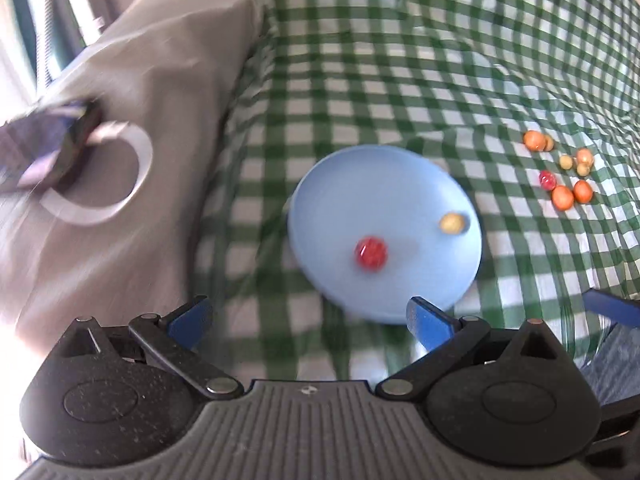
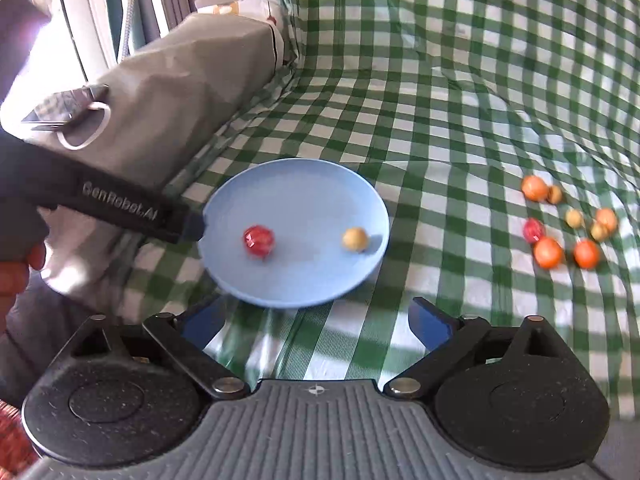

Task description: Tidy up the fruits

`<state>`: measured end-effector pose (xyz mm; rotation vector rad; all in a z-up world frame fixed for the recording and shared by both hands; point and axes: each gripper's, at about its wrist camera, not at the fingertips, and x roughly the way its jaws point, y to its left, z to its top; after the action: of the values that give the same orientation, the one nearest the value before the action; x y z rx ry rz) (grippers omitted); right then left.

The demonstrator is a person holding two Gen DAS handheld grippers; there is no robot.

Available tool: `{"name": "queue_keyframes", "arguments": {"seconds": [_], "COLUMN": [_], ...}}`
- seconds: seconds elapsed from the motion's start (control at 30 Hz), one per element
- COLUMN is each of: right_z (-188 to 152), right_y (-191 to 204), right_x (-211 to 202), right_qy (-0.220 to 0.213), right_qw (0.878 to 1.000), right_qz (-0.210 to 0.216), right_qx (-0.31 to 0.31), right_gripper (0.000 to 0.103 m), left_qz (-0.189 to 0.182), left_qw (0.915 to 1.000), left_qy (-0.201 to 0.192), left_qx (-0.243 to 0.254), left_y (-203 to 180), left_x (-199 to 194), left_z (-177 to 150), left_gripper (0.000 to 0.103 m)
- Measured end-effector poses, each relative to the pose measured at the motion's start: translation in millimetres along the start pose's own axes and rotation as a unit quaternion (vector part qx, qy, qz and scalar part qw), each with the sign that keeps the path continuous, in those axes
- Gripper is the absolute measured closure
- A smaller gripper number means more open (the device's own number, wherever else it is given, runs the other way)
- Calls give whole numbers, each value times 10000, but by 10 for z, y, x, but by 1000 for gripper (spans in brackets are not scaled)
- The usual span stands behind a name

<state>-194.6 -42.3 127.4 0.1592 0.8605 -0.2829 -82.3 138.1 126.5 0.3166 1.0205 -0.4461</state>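
Much of my left wrist view is smeared: the grey cloth-covered block point(image 1: 152, 120) at the left and the dark flat object point(image 1: 52, 148) lying on its white ring point(image 1: 120, 184) are too blurred for me to name. In my right wrist view that flat object point(image 2: 64, 110) is sharper, shiny and rectangular, but I still cannot tell what it is. My own fingertips are cut short in both views; only the blue pads show above the black linkages.

The blue plate point(image 1: 360, 184) sits on the green-checked tablecloth point(image 1: 400, 60) and holds two pieces: a red faceted fruit point(image 1: 371, 252) near the middle and a pale yellow fruit point(image 1: 452, 223) close to the right rim, well apart from each other. The other fruits point(image 1: 562, 168) lie loose on the cloth to the right of the plate, a small cluster of orange, yellowish and one red piece, some touching. Their exact kinds are too small to tell.

My left gripper point(image 1: 308, 320) is spread wide with nothing between the pads, hovering just short of the plate's near edge. My right gripper point(image 2: 316, 320) is likewise released and empty, over bare cloth in front of the plate point(image 2: 296, 184).

Only the right view shows my left gripper from outside: a black lettered arm point(image 2: 120, 204) reaching in from the left, its tip at the plate's left rim, with part of my hand point(image 2: 16, 276) at the frame edge. In the left view a blue sliver point(image 1: 612, 308) shows at the right edge.
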Motion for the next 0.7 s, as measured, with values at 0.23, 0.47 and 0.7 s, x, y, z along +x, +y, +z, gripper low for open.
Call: {"name": "queue_keyframes", "arguments": {"seconds": [0.23, 0.47, 0.7], "right_z": [-62, -147, -208], "right_y": [70, 116, 136], "right_x": [-417, -657, -775], "right_qy": [-537, -853, -992], "right_qw": [9983, 9958, 9944], "right_qz": [-230, -327, -361], "right_qx": [-60, -112, -34], "right_gripper": [1, 1, 1], "left_qz": [295, 242, 280], "left_qw": [9991, 9974, 9946], "left_qy": [-295, -632, -889], "left_qx": [44, 235, 458], "left_y": [-53, -150, -233], "left_x": [-344, -603, -761], "left_z": [-342, -417, -510], "left_gripper": [0, 0, 0]}}
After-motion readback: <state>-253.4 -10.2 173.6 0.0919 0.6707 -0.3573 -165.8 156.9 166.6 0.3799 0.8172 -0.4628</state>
